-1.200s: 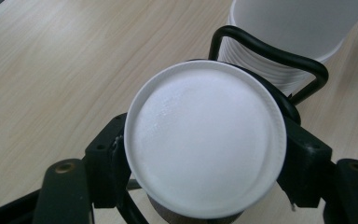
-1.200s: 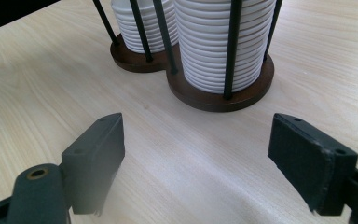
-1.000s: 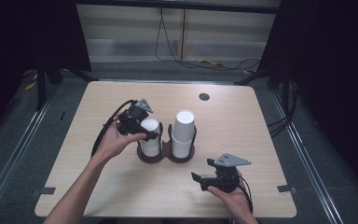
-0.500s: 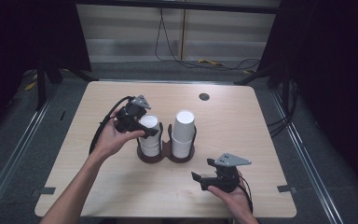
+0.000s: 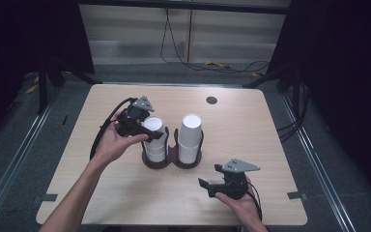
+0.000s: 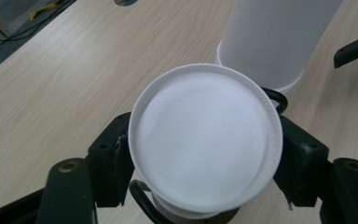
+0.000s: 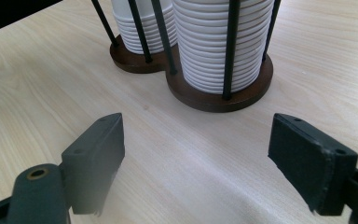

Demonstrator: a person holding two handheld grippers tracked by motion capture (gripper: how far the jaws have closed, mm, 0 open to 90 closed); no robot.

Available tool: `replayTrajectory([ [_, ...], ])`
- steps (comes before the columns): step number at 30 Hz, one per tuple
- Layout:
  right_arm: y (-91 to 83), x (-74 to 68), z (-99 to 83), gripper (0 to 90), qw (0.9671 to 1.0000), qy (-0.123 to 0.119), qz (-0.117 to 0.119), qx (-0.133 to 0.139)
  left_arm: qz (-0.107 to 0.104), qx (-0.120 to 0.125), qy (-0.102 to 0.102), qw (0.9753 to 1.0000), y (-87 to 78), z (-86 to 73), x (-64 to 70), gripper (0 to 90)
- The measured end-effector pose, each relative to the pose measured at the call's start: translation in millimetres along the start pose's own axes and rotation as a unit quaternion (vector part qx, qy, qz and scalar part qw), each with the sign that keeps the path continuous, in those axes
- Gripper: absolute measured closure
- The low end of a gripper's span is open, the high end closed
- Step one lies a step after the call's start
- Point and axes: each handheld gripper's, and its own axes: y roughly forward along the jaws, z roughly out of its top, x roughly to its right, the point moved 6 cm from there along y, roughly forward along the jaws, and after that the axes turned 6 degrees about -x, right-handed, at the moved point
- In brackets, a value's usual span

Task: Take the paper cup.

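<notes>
The left gripper (image 5: 147,130) is held over the middle of the desk (image 5: 72,159), and its jaws are closed on the top cup (image 6: 205,140) of the left stack (image 5: 154,145). In the left gripper view the cup's round white end is seen between the two black jaws, one pad pressed against each side of its rim, with the stack beneath it. The taller right stack (image 6: 279,37) stands just beside it.

Both stacks are kept in a dark wooden holder (image 5: 171,162) with thin black upright rods, placed near the centre of the desk. In the right gripper view the stacked rims of the cups can be counted as rings inside the rods, and the holder's two round bases (image 7: 214,100) are joined.

The right gripper (image 5: 217,186) is held low near the desk's front edge, toward the right corner, well apart from the holder. Its jaws are spread wide, and nothing is held or touched by them; bare wood is seen between the pads (image 7: 98,154).

A small dark round disc (image 5: 211,100) is set into the desk near its far edge. No brand, label or writing can be read on the cups, the holder or the grippers.
</notes>
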Motion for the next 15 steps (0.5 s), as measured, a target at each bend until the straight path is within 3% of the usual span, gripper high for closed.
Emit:
replayTrajectory([
  [5, -0.4, 0.9, 0.1, 18.3, 1.0, 0.001, 0.0, 0.0, -0.004, 0.014, -0.002, 0.9999, -8.6, 0.1, -1.5, 31.4],
  [8, -0.1, 0.6, 0.1, 18.3, 1.0, 0.001, 0.0, -0.001, -0.006, 0.025, -0.015, 0.9996, -13.4, 1.4, -2.8, 31.4],
  [15, 0.5, 0.5, 0.4, 18.2, 1.0, 0.001, 0.001, 0.001, -0.005, 0.032, -0.012, 0.9994, -21.8, 4.0, -2.4, 31.5],
])
